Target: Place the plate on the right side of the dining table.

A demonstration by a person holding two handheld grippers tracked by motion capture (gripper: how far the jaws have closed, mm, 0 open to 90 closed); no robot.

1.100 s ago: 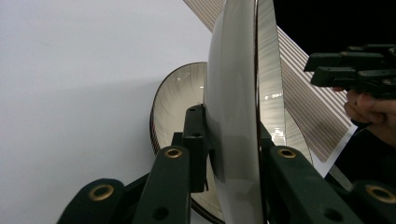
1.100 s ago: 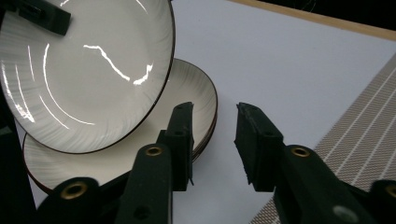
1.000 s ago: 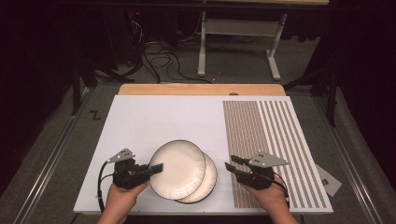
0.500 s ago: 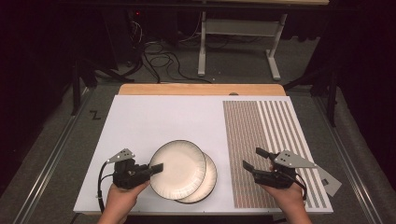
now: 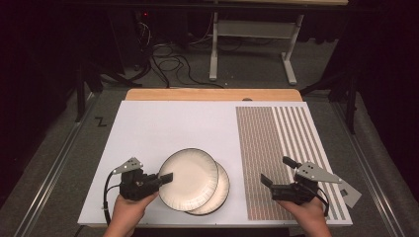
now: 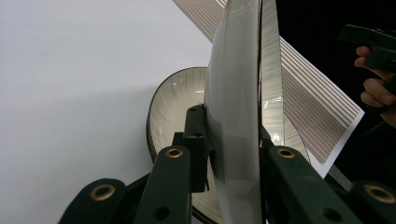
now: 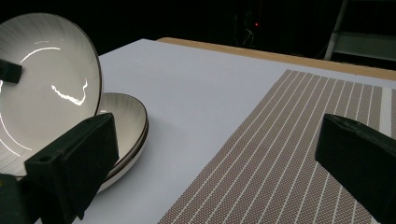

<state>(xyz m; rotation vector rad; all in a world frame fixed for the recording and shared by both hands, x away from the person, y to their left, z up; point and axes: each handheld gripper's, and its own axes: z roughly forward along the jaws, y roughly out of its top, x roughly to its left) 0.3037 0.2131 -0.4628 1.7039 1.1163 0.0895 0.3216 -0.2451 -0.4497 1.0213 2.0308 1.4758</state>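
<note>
the left tongs (image 5: 165,177) are gripping the near-left rim of the upper plate (image 5: 190,177), closed tight on its edge, and are tilting it up off the lower plate (image 5: 220,195), which is lying flat on the white worktop (image 5: 163,123). in the left gripper view the upper plate (image 6: 233,116) is standing almost on edge between the jaws, one jaw pressing its underside and the other its glossy face. the pair is sitting near the front of the worktop, just left of the striped mat (image 5: 281,148). the right tongs (image 5: 276,172) are hovering over the near part of that mat, spread wide and holding nothing.

the plate is looking like glazed ceramic: stiff, fairly heavy for a rim pinch, slick and breakable. a grip on the thin rim alone is likely leaving it prone to swinging or slipping, so biting deeper past the lip seems wiser.
</note>
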